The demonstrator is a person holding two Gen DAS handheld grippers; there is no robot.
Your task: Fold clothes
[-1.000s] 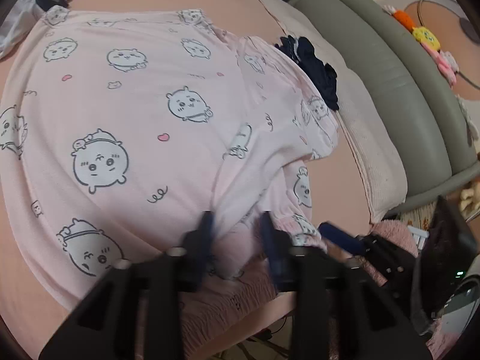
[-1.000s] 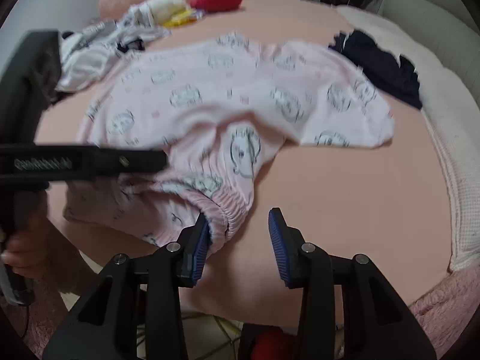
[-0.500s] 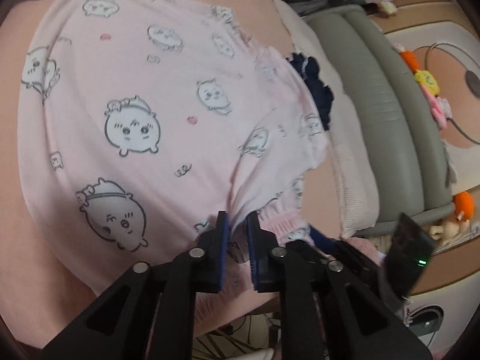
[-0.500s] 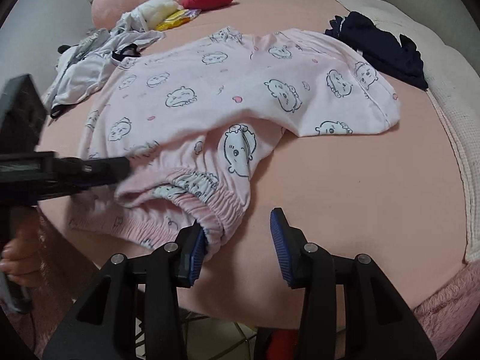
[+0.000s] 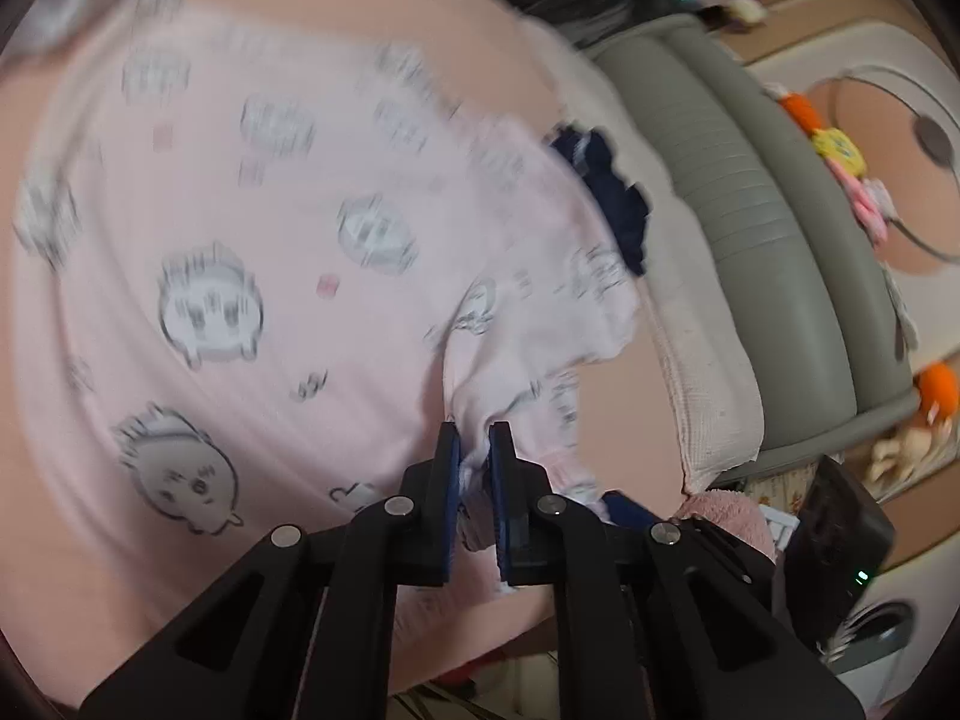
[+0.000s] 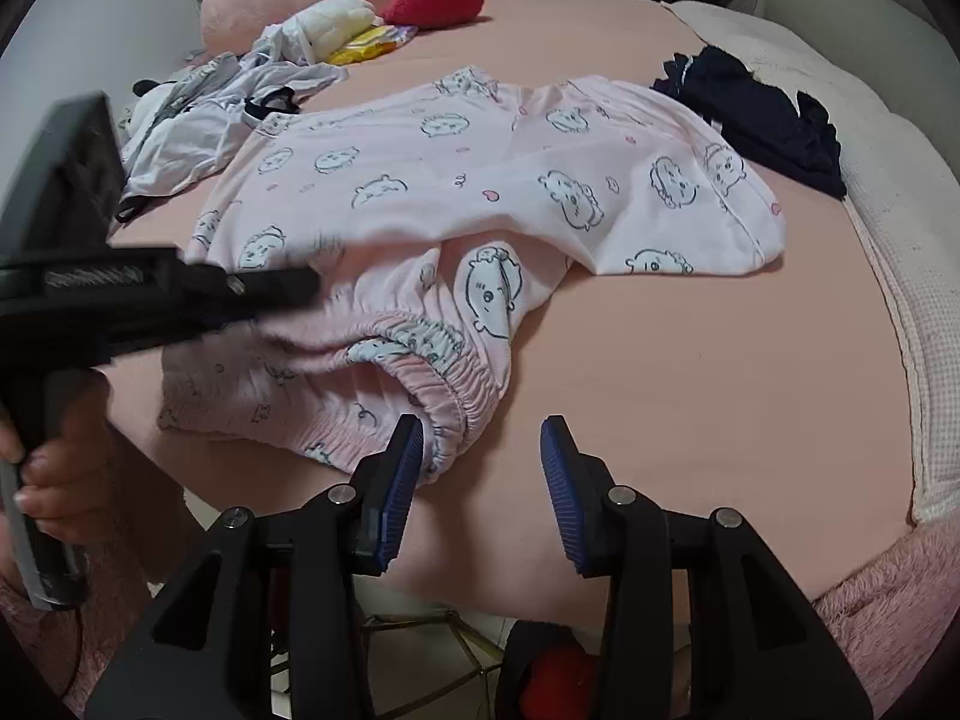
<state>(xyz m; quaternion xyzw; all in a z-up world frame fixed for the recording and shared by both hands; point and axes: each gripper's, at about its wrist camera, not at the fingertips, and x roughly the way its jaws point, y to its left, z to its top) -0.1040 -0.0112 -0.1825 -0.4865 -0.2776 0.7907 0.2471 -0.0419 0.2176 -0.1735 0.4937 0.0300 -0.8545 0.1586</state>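
Your right gripper (image 6: 477, 468) hangs low at the bed's (image 6: 690, 390) near edge, tongs apart, its left pad just touching the elastic waistband (image 6: 447, 387), well placed to take it. Your left gripper (image 5: 474, 480), clamped on a pinch of the pink pyjama trousers (image 6: 480, 192), lifts that fold. The trousers sprawl mid-bed; beyond lie a navy garment (image 6: 762, 114) and a white pile (image 6: 204, 120).

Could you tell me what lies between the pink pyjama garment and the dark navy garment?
Only bare peach bedsheet, seen in the right wrist view.
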